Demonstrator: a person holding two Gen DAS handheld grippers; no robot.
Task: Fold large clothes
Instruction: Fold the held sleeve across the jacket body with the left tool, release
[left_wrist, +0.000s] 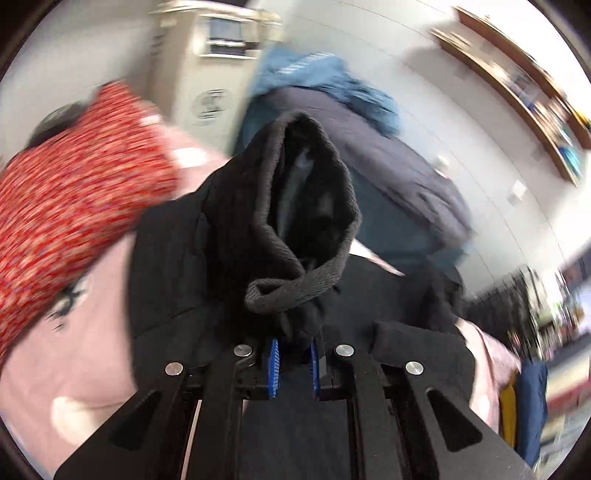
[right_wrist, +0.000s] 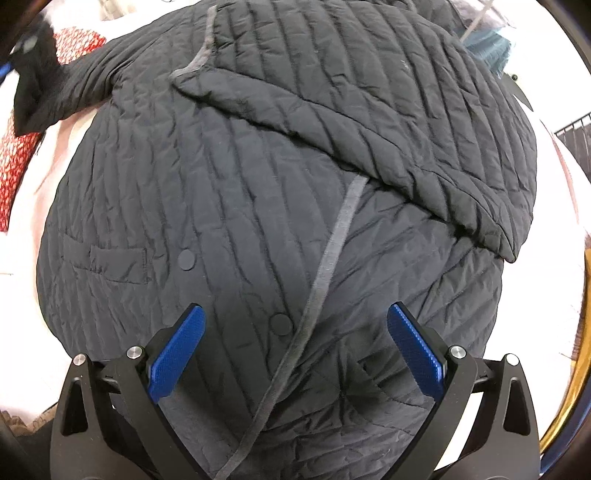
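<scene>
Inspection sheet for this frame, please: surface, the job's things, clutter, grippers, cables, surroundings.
Surface: pale pink bedding under the clothes.
Job's things: black quilted jacket spread flat, one sleeve folded across the body; ribbed cuff of the other sleeve lifted.
Clutter: red patterned fabric; blue and navy clothes piled behind.
Grippers: left gripper shut on the cuff; right gripper open above the jacket front, holding nothing.
Cables: nothing seen.
Surroundings: blurred; white wall, wooden shelf.
</scene>
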